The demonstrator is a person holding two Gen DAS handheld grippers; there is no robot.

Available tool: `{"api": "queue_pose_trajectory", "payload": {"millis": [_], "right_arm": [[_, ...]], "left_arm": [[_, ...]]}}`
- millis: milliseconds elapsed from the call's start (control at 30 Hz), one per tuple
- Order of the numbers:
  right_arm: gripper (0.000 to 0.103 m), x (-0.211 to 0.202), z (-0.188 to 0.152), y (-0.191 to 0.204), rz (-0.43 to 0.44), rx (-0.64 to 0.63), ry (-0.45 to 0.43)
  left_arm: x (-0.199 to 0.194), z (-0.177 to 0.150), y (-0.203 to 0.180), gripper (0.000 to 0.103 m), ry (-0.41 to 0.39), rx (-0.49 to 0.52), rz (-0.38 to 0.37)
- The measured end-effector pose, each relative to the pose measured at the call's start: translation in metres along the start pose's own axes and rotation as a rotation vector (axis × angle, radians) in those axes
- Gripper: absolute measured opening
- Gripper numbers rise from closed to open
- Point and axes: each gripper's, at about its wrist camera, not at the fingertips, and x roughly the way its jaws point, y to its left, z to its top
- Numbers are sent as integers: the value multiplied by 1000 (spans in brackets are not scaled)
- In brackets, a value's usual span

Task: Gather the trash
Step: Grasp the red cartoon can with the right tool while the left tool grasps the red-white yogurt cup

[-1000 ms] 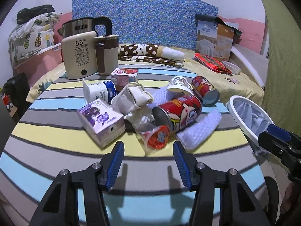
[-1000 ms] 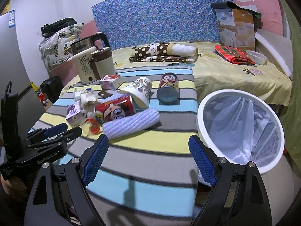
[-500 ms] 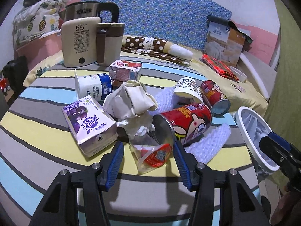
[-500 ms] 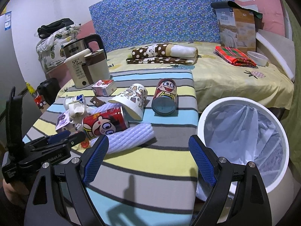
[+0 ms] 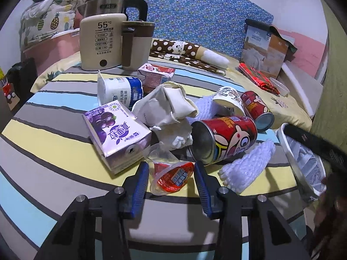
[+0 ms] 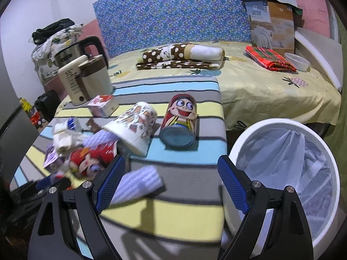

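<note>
The clear jelly cup (image 5: 171, 171) lies on its side at lower centre of the left wrist view, between the spread blue pads of the left gripper (image 5: 171, 181), red foil lid facing the camera. Its long axis runs away from the gripper. The right gripper (image 6: 171, 184), also wide open and empty, hovers nearer the white trash bin (image 6: 260, 130).

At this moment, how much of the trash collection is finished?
Nothing looks collected: the lined bin shows only its bag. In hand: the open left tool straddles the red-lidded plastic cup, not yet clamped. Left: purple carton, red can, paper cup; right tool idle.
</note>
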Motion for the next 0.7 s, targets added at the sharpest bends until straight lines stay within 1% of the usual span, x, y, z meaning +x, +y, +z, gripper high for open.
{"api": "queue_pose_trajectory", "payload": {"millis": [100,300,367,400,500,533,700], "right_arm": [[87,14,9,-4,-14,13,16],[82,40,20,-10,-18,46,53],[76,47,22,-11,-17,57,69],[75,50,22,-12,-15,61,75],[64,57,21,-13,-7,70,97],[55,57,20,-13,-1,74,102],[55,48,18,-15,10,83,86]], "left_arm": [[-1,-1,1,43,-2,7,2],[1,-1,2,43,-5,24,-3],[1,-2,2,43,-7,25,-5],[1,-2,2,43,-8,29,-3],[2,-2,1,43,-10,37,2],[2,-2,1,43,-10,38,2],[2,-2,1,43,-12,40,1]]}}
